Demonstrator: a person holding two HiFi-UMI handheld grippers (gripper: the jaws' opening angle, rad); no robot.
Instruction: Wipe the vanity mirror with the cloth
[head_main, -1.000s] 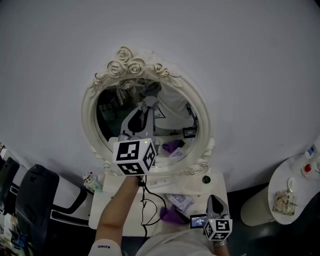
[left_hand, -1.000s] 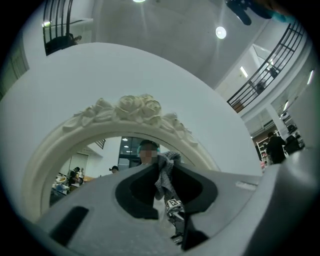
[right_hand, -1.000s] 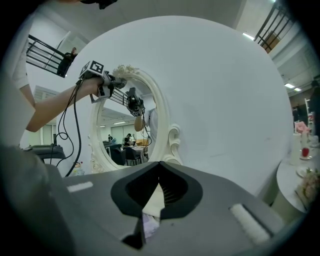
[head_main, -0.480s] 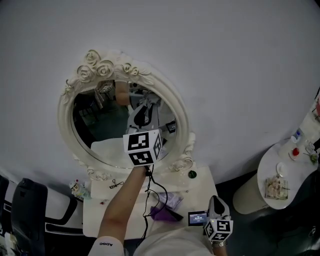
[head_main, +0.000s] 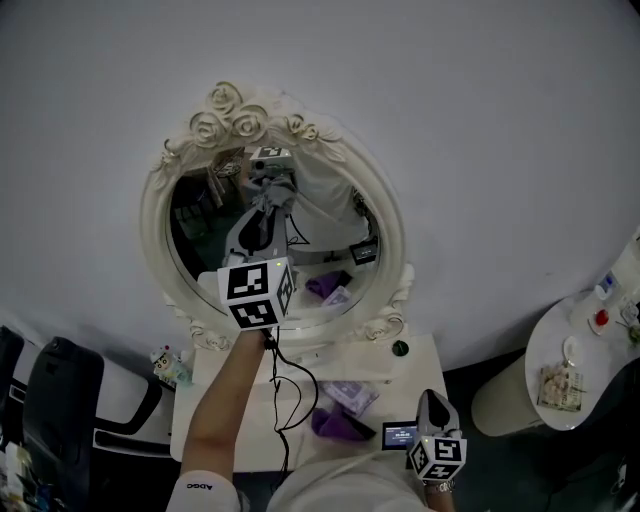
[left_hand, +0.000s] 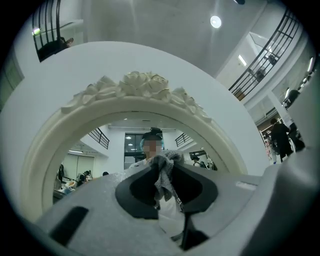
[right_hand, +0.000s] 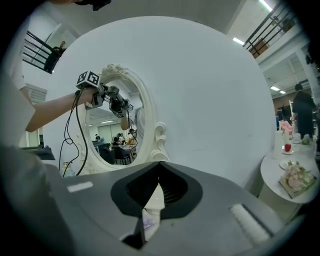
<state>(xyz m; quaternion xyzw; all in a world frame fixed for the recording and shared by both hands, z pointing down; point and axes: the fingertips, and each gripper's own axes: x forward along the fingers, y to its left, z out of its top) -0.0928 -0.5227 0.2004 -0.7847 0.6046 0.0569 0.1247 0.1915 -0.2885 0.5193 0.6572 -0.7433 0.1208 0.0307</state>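
Left gripper (left_hand: 162, 162), clamped on the grey cloth (left_hand: 164, 176), may tip the vanity mirror (head_main: 330, 235) if pressed hard; right gripper (right_hand: 159, 167), jaws together, offers no bracing.

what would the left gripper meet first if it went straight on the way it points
The glass of the vanity mirror. The left gripper, shut on the grey cloth, points straight at it, so the cloth would likely touch first. How near it already is cannot be told.

i see soft, even light on the pale wall (head_main: 450, 120), no hard shadows; the mirror (head_main: 270, 240) reads dark. a ceiling lamp (left_hand: 215, 21) glares. both gripper views bulge and blacken at the corners.
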